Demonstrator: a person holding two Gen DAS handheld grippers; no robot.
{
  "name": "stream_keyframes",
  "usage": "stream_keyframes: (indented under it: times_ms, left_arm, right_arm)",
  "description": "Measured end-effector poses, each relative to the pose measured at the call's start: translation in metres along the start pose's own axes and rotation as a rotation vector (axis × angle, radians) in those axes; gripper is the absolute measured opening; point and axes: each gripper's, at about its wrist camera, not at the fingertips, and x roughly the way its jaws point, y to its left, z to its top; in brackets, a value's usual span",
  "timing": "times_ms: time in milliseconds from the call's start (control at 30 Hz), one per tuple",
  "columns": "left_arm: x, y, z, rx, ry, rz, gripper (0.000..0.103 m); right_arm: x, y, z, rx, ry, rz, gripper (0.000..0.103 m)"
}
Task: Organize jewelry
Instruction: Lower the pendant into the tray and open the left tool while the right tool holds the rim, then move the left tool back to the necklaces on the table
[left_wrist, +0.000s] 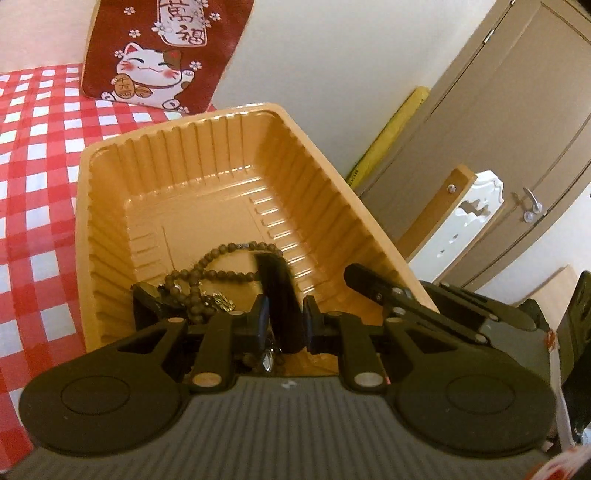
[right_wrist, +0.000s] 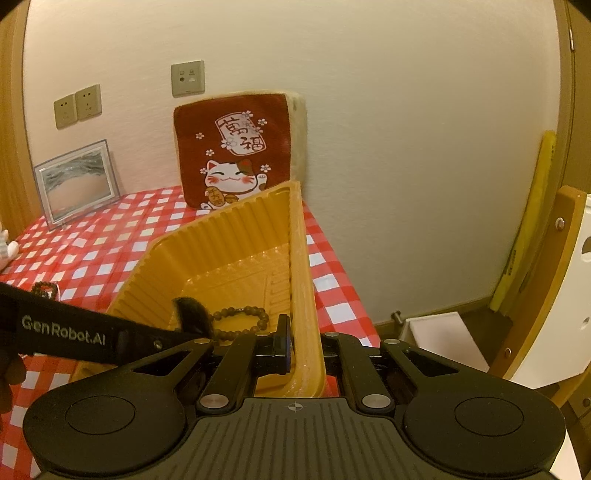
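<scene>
Right gripper (right_wrist: 295, 350) jaws pinch the tray (right_wrist: 299, 258) wall; only the left view shows left gripper (left_wrist: 284, 321) jaws clamping a dark furry piece (left_wrist: 277, 280).

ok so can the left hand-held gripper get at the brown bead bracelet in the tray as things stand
Probably not yet: the left hand-held gripper is already inside the tray beside the bead bracelet, but its fingers are closed on a black furry item.

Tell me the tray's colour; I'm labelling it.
Orange-yellow tray, ribbed walls; clearest in the left wrist view.
</scene>
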Motion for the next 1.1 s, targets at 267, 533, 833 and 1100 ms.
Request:
stream_keyframes:
  times_ms: [267,533,833,1100]
  left_arm:
    - [-0.023,0.005,0.005,-0.013,-0.056,0.053,0.017]
    - [-0.061,0.036,0.001,-0.073,-0.086,0.196,0.02]
    - [-0.106,0.081,-0.024,-0.156,-0.09,0.392,0.025]
    - [-0.133,0.11,-0.046,-0.199,-0.088,0.544,0.027]
  right_arm:
    - [0.003,0.001,0.002,0.002,0.002,0.001,0.006]
    - [0.004,0.001,0.002,0.004,0.003,0.001,0.006]
    - [0.006,0.0,0.002,0.006,0.006,0.003,0.006]
    - [0.006,0.0,0.002,0.005,0.003,0.003,0.006]
